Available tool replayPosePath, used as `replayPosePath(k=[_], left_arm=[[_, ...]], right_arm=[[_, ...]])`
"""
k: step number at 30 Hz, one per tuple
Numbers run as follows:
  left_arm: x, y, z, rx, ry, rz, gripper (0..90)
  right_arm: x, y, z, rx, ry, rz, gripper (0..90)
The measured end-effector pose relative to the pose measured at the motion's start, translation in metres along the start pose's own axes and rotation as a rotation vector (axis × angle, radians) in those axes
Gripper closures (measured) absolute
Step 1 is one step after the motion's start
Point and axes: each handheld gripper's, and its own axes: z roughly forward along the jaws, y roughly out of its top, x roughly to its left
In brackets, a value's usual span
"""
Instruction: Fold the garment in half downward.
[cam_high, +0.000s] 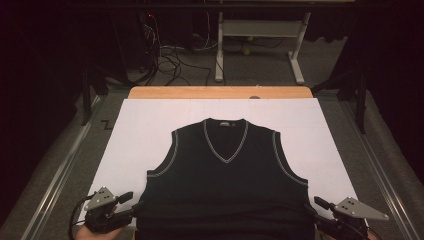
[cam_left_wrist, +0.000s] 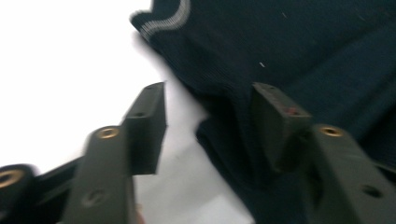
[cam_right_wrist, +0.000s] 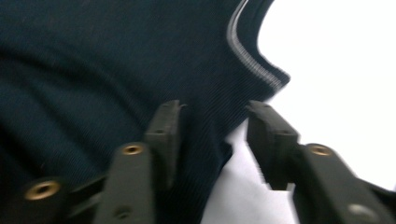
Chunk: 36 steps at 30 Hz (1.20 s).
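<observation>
High view shows a dark sleeveless vest (cam_high: 225, 175) lying flat, front up, on the white sheet (cam_high: 145, 130) that covers my surface, its V-neck pointing away from me and pale stitching running round the neck and both armholes. The bottom of the vest looks folded up into a thicker band near my edge of the surface. My left claw (cam_high: 129, 206) sits at the vest's lower left corner, and my right claw (cam_high: 312, 210) at the lower right corner, each angled inward toward the cloth.

Left claw view: my left claw (cam_left_wrist: 208, 123) stands wide open, one jaw over the white sheet and the other over the dark knit, with the vest's side edge running between them. Nothing is pinched.

Right claw view: my right claw (cam_right_wrist: 212, 140) is likewise spread wide, one jaw above the ribbed fabric, the other above the sheet, the vest's edge in the gap. The striped armhole trim (cam_right_wrist: 252, 60) curves beyond the jaws. Both claw views are somewhat blurred.
</observation>
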Motion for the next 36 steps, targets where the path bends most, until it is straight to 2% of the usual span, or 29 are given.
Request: replayPosePath(k=[3, 7, 9, 10, 11, 13, 15, 17, 19, 21, 26, 30, 36], left_arm=[[0.002, 0.006, -0.003, -0.071, -0.005, 0.019, 35.0], [0.006, 0.021, -0.002, -0.143, -0.039, 0.000, 30.3], [0.007, 0.032, 0.001, -0.168, -0.055, -0.012, 24.6], [0.008, 0.039, 0.002, -0.177, -0.057, 0.001, 23.4], [0.009, 0.046, 0.005, -0.189, -0.046, 0.010, 20.4], [0.012, 0.061, 0.012, -0.197, -0.015, 0.018, 10.6], [0.015, 0.075, 0.021, -0.205, -0.006, 0.016, 4.7], [0.016, 0.089, 0.032, -0.193, 0.000, 0.019, 0.0], [0.017, 0.096, 0.039, -0.188, -0.009, 0.027, 0.0], [0.018, 0.103, 0.048, -0.179, 0.000, 0.035, 0.0], [0.022, 0.115, 0.062, -0.193, -0.010, -0.018, 0.0], [0.025, 0.125, 0.070, -0.180, -0.023, -0.038, 0.0], [0.033, 0.144, 0.083, -0.150, -0.013, -0.052, 0.0]], right_arm=[[-0.004, 0.004, 0.001, -0.043, -0.002, 0.022, 41.8], [-0.010, 0.014, 0.005, -0.100, 0.003, 0.056, 31.3], [-0.014, 0.022, 0.010, -0.115, 0.000, 0.059, 21.8], [-0.015, 0.027, 0.014, -0.122, -0.016, 0.053, 16.4], [-0.016, 0.032, 0.017, -0.125, -0.031, 0.052, 13.5], [-0.020, 0.042, 0.025, -0.131, -0.032, 0.053, 5.6], [-0.023, 0.054, 0.038, -0.125, -0.036, 0.060, 0.0], [-0.026, 0.062, 0.048, -0.127, -0.034, 0.061, 0.0], [-0.029, 0.070, 0.057, -0.128, -0.036, 0.060, 0.0], [-0.031, 0.076, 0.065, -0.119, -0.039, 0.052, 0.0], [-0.036, 0.089, 0.081, -0.115, -0.056, 0.051, 0.0], [-0.039, 0.098, 0.090, -0.106, -0.068, 0.050, 0.0], [-0.042, 0.108, 0.107, -0.071, -0.080, 0.034, 0.0]])
